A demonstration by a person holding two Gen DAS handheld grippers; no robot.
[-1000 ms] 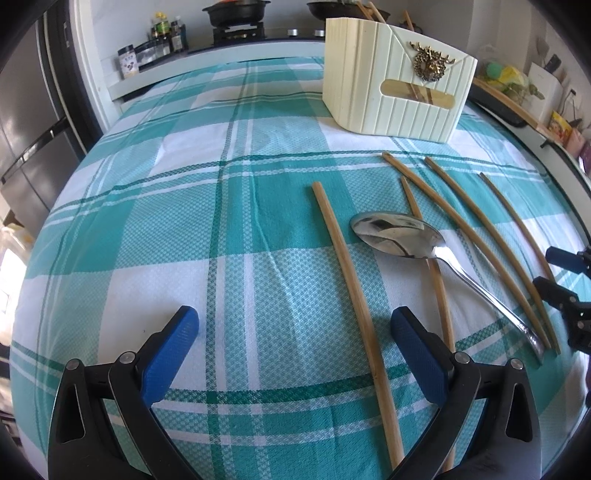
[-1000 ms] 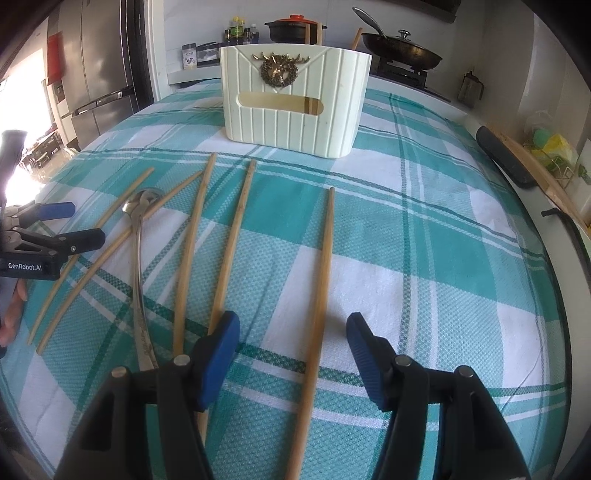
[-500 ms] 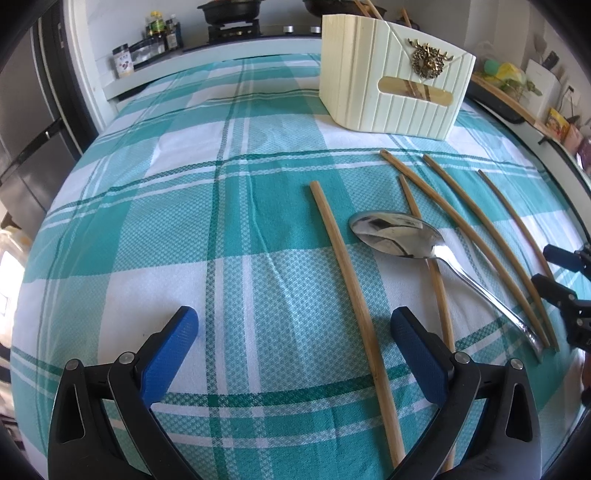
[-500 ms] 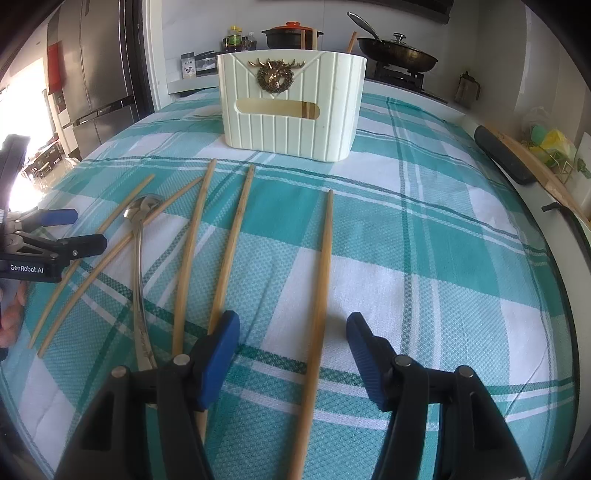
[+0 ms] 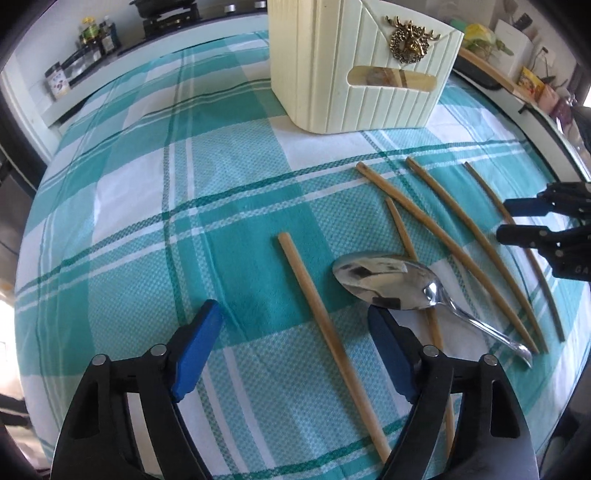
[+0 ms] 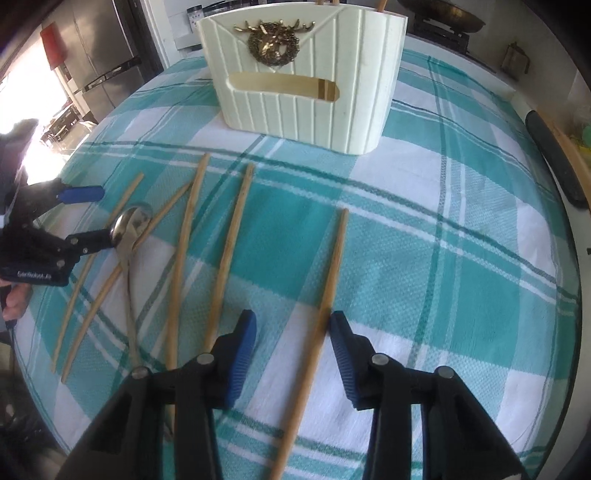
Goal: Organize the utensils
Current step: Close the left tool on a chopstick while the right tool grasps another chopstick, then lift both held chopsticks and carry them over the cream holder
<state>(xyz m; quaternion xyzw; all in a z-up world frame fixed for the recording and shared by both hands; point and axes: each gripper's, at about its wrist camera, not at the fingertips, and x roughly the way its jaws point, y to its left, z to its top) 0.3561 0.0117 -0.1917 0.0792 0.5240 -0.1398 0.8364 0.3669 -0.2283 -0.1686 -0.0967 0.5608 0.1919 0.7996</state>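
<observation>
Several wooden chopsticks and a steel spoon [image 5: 388, 282] lie on a teal plaid cloth in front of a cream utensil holder [image 5: 354, 66] with a gold deer emblem. My left gripper [image 5: 295, 332] is open low over the cloth, straddling the leftmost chopstick [image 5: 325, 328], its right finger beside the spoon bowl. My right gripper [image 6: 291, 332] is open and straddles the rightmost chopstick [image 6: 325, 299]; the holder [image 6: 306, 77] stands ahead. The spoon [image 6: 129, 229] shows at the left there, next to the left gripper [image 6: 88, 218]. The right gripper [image 5: 517, 219] shows at the right edge of the left wrist view.
Sticks stand inside the holder [image 6: 380, 3]. A stove with pans [image 6: 443, 18] and spice jars [image 5: 92, 37] line the counter behind. A fridge [image 6: 92, 55] stands at the left. A dark board [image 6: 554, 158] lies along the table's right edge.
Both grippers have moved forward and lower toward the utensils and the holder. The left one now straddles the leftmost chopstick close to the spoon; the right one has narrowed around its chopstick.
</observation>
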